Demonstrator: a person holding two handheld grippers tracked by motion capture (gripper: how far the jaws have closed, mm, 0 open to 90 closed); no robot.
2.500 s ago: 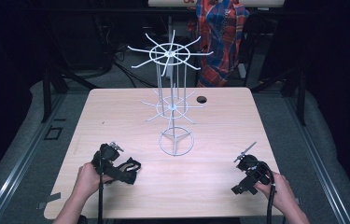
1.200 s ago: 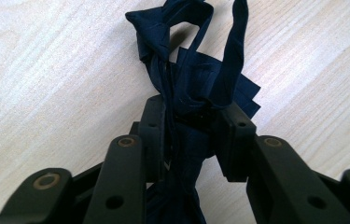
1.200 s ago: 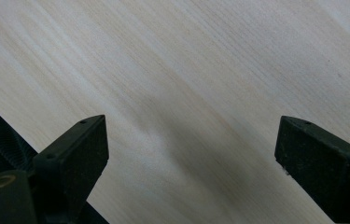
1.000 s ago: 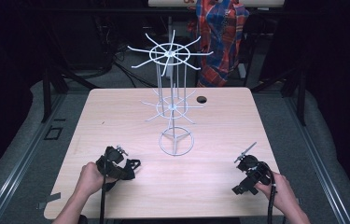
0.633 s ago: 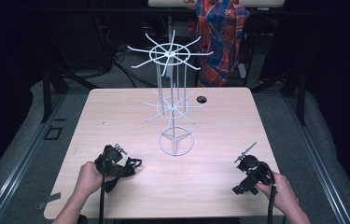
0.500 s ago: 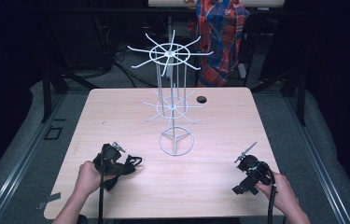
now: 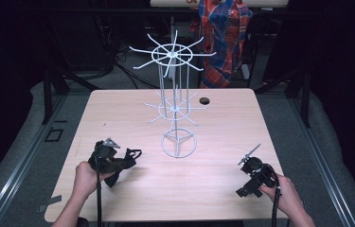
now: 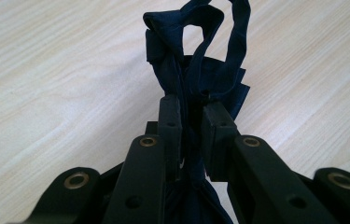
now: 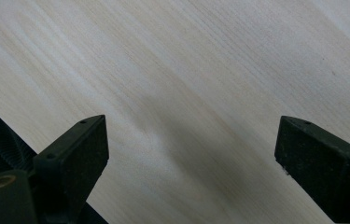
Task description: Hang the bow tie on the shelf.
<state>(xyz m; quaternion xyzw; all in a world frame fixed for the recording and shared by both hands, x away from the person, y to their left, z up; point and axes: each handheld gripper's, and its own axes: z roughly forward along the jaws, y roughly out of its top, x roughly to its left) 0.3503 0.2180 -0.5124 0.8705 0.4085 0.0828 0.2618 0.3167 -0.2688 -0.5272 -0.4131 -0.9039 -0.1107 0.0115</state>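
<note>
A dark navy cloth item with strap loops (image 8: 200, 70) is pinched between the jaws of my left gripper (image 8: 192, 122), which is shut on it. From above, this dark cloth (image 7: 120, 162) sits bunched at the left gripper (image 7: 118, 163) over the table's front left, its loop pointing right. My right gripper (image 7: 245, 189) rests near the front right corner. In the right gripper view its jaws stand wide apart over bare wood, so the right gripper (image 9: 191, 154) is open and holds nothing.
A white wire rack (image 7: 177, 101) with spoke arms on two tiers stands on a ring base at the table's middle. A small dark hole (image 7: 205, 100) lies in the tabletop behind it. A plaid garment (image 7: 223, 33) hangs beyond the far edge.
My left gripper with the dark cloth has shifted slightly right and toward the front of the table. The right gripper has stayed in place.
</note>
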